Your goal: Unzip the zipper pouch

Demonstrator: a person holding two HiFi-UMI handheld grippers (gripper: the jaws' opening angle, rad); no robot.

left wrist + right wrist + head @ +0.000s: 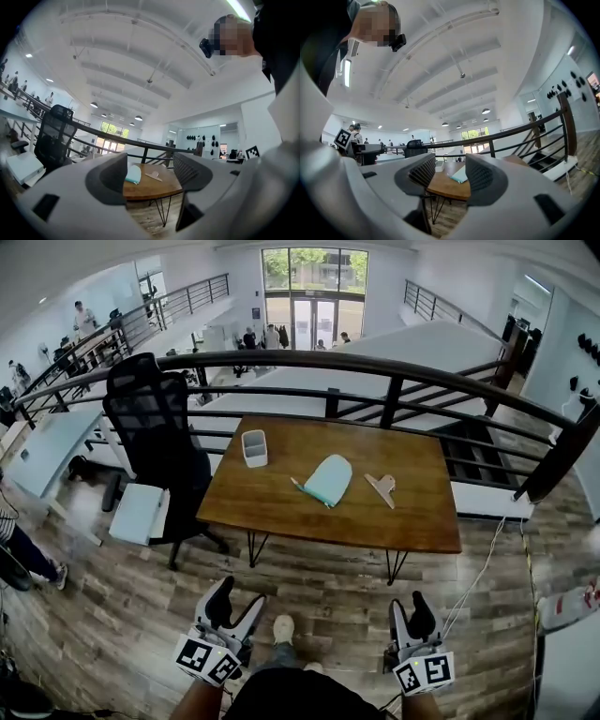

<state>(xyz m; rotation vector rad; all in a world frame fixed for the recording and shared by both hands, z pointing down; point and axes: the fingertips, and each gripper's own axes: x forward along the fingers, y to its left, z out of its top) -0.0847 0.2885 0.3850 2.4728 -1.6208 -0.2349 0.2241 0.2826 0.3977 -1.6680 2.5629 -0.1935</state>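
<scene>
The left gripper (236, 602) and right gripper (410, 607), bearing square black-and-white markers, stand spread, empty. The pale teal zipper pouch (328, 480) lies well ahead of both on the brown wooden table (412, 512), zip indistinct

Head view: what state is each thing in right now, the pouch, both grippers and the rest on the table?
Zipper pouch: lying flat on the table, untouched; zip too small to read.
Left gripper: open, empty, short of the table.
Right gripper: open, empty, short of the table.
White container: upright, open-topped.
Beige object: lying flat, apart from the pouch.
Office chair: unoccupied, at the table's left end.
</scene>
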